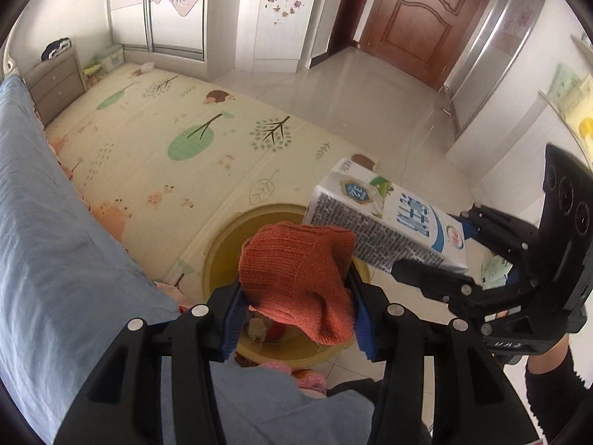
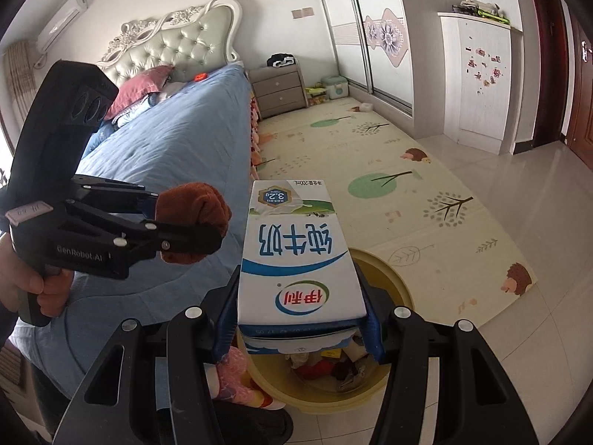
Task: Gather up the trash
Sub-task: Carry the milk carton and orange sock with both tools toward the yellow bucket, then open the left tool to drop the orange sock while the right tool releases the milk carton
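Observation:
My left gripper (image 1: pixel 296 319) is shut on a bunched rust-red knitted cloth (image 1: pixel 296 278), held right above a round yellow bin (image 1: pixel 222 244) on the floor. In the right wrist view the same cloth (image 2: pixel 192 207) bulges out of the left gripper (image 2: pixel 192 230), over the bed edge. My right gripper (image 2: pixel 300 330) is shut on a white and blue milk carton (image 2: pixel 296 259), its blue pads pressed on both sides. The carton (image 1: pixel 389 230) hangs over the yellow bin (image 2: pixel 385 278), whose inside holds several scraps of rubbish.
A bed with a blue cover (image 2: pixel 166 155) runs along the left, close beside the bin. A cream play mat with tree prints (image 1: pixel 178 141) lies beyond, then glossy floor tiles (image 1: pixel 352 85). A grey nightstand (image 2: pixel 278 89), wardrobes and a brown door (image 1: pixel 415 18) stand farther off.

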Tool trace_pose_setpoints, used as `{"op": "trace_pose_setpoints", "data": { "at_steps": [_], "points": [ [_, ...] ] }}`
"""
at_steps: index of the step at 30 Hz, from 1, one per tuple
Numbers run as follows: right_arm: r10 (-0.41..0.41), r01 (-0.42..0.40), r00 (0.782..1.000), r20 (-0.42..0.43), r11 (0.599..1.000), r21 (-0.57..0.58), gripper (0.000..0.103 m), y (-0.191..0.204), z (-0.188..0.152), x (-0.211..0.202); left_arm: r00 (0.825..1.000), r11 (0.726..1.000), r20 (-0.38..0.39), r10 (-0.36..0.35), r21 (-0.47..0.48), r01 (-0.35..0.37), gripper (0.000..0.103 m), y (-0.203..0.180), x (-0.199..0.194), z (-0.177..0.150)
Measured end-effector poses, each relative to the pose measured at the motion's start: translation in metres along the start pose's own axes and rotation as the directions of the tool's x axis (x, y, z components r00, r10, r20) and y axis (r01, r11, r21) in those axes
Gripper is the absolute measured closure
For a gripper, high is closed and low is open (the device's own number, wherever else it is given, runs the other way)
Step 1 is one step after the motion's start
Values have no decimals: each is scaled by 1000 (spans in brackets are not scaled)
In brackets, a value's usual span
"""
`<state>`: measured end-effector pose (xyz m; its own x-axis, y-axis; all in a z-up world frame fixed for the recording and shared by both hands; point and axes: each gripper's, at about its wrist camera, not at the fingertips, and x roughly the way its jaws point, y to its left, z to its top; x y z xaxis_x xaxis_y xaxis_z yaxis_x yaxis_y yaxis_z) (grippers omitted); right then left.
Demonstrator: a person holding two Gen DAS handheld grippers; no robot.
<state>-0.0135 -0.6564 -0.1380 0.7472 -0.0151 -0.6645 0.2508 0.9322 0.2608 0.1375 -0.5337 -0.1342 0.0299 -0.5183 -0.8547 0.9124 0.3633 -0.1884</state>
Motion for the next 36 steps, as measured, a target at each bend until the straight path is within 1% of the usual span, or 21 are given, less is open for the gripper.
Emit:
{"op": "trace_pose_setpoints", "data": {
  "at_steps": [2, 4, 5, 6, 7, 8, 9, 11, 13, 16, 22, 25, 28, 33, 35, 36],
  "points": [
    [-8, 8, 1000, -7, 1000, 7, 49, -4, -2, 3, 1000, 1000, -5, -16, -17, 16, 50, 2, 5, 5],
    [-8, 8, 1000, -13, 1000, 14, 48, -8, -3, 7, 1000, 999, -5, -24, -38, 24, 40, 6, 8, 7],
    [-5, 5, 1000, -18, 1000, 17, 45, -9, -3, 10, 999, 998, -8, -33, -56, 33, 19, 9, 10, 9],
    [-6, 6, 999, -34, 1000, 20, 39, -12, -5, 13, 999, 997, -10, -37, -68, 36, 2, 10, 11, 9],
    [-24, 26, 998, -52, 999, 27, 27, -13, -6, 17, 999, 996, -16, -30, -81, 28, 4, 12, 13, 9],
    [-54, 56, 997, -57, 998, 34, 22, -14, -8, 19, 999, 996, -32, -22, -88, 19, 4, 12, 17, 9],
    [-64, 66, 996, -60, 997, 38, 22, -15, -10, 20, 998, 996, -60, -17, -93, 12, 4, 12, 23, 8],
    [-50, 54, 996, -77, 997, 49, 22, -15, -15, 23, 995, 995, -103, -19, -104, 8, 4, 13, 30, 6],
    [-48, 54, 995, -83, 996, 68, 22, -18, -17, 23, 994, 995, -108, -26, -103, 14, 4, 13, 30, 6],
    [-52, 59, 995, -88, 995, 80, 22, -19, -19, 23, 994, 996, -101, -38, -89, 29, 4, 15, 28, 1],
    [-50, 57, 994, -98, 996, 69, 22, -17, -17, 23, 996, 998, -89, -17, -60, 12, 4, 11, 29, -1],
    [-58, 64, 994, -90, 996, 56, 22, -14, -15, 20, 996, 999, -83, -11, -50, 7, 4, 8, 27, -1],
    [-58, 64, 995, -84, 996, 66, 22, -13, -14, 17, 997, 999, -73, 2, -39, -5, 4, 6, 25, 1],
    [-64, 69, 994, -85, 996, 59, 22, -8, -11, 10, 999, 1000, -38, 23, -18, -24, 4, 0, 16, 0],
    [-71, 75, 995, -76, 996, 49, 22, -5, -9, 3, 999, 999, -9, 41, -11, -41, 4, 0, 10, -1],
    [-73, 76, 995, -70, 996, 45, 22, -3, -9, 0, 998, 998, 18, 58, -14, -58, 4, -1, 5, -1]
  ]
}}
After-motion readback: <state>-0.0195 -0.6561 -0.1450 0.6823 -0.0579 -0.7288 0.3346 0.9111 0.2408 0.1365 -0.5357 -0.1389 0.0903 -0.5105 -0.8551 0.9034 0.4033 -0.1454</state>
